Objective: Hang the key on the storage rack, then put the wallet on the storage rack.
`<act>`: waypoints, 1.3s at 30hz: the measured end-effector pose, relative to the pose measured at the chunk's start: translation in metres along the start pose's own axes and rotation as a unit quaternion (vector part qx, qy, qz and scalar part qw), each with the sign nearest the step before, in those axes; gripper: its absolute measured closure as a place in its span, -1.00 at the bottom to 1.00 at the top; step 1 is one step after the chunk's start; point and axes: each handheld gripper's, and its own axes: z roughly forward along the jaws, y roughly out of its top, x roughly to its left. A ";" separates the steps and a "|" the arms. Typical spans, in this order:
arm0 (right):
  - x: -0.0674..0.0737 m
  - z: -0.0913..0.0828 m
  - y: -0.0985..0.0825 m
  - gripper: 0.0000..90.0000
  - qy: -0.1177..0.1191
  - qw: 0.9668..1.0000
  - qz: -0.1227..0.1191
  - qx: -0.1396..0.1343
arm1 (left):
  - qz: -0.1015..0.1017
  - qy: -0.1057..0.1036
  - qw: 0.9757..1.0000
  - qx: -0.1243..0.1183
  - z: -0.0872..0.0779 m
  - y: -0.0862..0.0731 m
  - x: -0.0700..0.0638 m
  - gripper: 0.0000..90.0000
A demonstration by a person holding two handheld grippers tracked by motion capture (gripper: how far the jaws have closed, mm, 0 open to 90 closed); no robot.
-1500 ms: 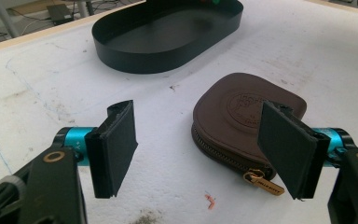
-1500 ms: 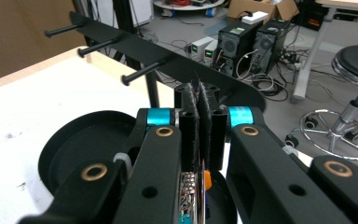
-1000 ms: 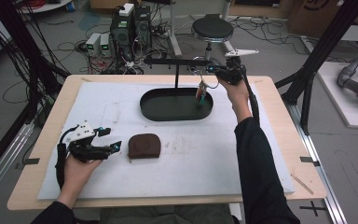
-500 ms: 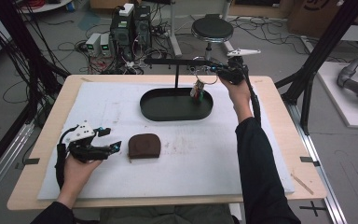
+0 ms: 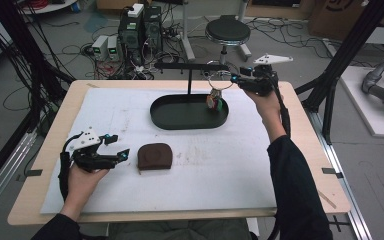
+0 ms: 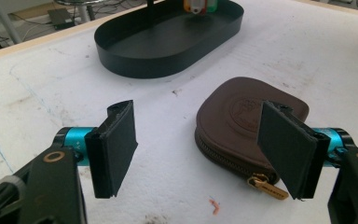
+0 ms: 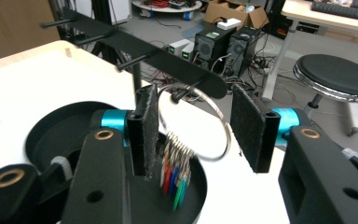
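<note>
Pouch [image 6: 247, 122], round embossed stamp unreadable, zipper tag [image 6: 266, 186] lettering illegible

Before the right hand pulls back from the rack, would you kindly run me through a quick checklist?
1. Key ring hooked on a rack peg: ok, it hangs there.
2. Right tongs released: ok, the pads have just been opening; the ring sits between them, ungripped.
3. Ring clear of both pads for withdrawal: cannot tell; one pad looks very close.
4. Tags hang over the tray: ok.
5. Left tongs open and empty: ok.
6. Pouch zipped shut: cannot tell.
</note>
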 end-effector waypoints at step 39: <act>0.036 -0.099 -0.148 -0.33 0.022 0.996 0.080 -0.045 | 0.002 0.013 1.000 0.006 0.012 0.010 -0.002 -0.37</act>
